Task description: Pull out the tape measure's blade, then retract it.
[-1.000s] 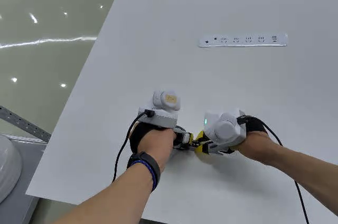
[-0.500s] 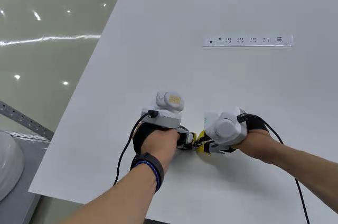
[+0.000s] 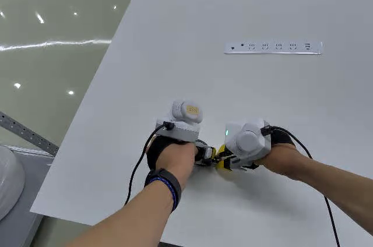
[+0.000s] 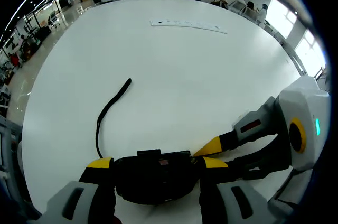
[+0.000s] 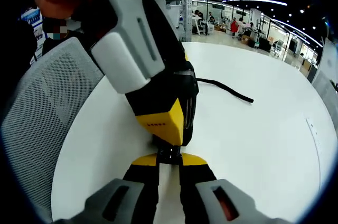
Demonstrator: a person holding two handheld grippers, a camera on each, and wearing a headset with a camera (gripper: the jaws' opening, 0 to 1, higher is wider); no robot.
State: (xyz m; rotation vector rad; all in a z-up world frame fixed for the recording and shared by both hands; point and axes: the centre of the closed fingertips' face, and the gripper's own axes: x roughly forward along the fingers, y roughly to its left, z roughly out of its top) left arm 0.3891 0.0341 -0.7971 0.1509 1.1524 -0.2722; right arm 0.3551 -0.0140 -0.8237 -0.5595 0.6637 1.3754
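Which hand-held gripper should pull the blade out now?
Right, likely: the right hand-held gripper is pinched on the blade tip, while the left hand-held gripper clamps the tape measure case steady.

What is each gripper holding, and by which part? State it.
The left gripper clamps the tape measure by its black case. The right gripper pinches the blade's tip at the case's mouth.

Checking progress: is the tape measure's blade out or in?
In, or barely out: the right gripper pinches its tip right at the tape measure, held in the left gripper.
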